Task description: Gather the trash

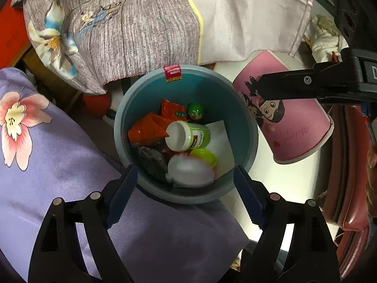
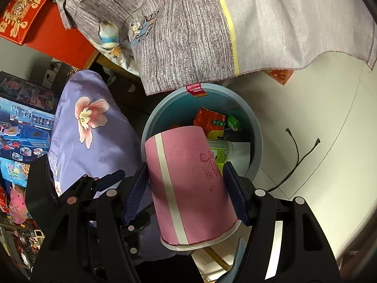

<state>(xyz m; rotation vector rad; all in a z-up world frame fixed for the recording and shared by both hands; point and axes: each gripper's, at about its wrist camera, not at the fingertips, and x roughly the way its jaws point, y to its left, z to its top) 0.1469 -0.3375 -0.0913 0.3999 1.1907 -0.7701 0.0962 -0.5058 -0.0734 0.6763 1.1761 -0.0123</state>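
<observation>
The right hand-held gripper [image 2: 186, 188] is closed on a pink paper cup [image 2: 188, 188], 1 pad on each side wall; the cup is held with its rim toward the camera and its base pointing at the teal trash bin [image 2: 255, 146]. In the left wrist view the pink paper cup [image 1: 294, 127] sits just beside the bin's rim [image 1: 117, 127], outside it. The left hand-held gripper [image 1: 185, 186] hangs over the near rim with its jaws wide apart and nothing between them. The bin contains a green-labelled white bottle [image 1: 186, 135], an orange wrapper [image 1: 150, 127], white paper [image 1: 220, 139] and a small green egg-shaped item [image 1: 195, 110]. A purple floral cushion [image 1: 47, 153] lies left of the bin.
</observation>
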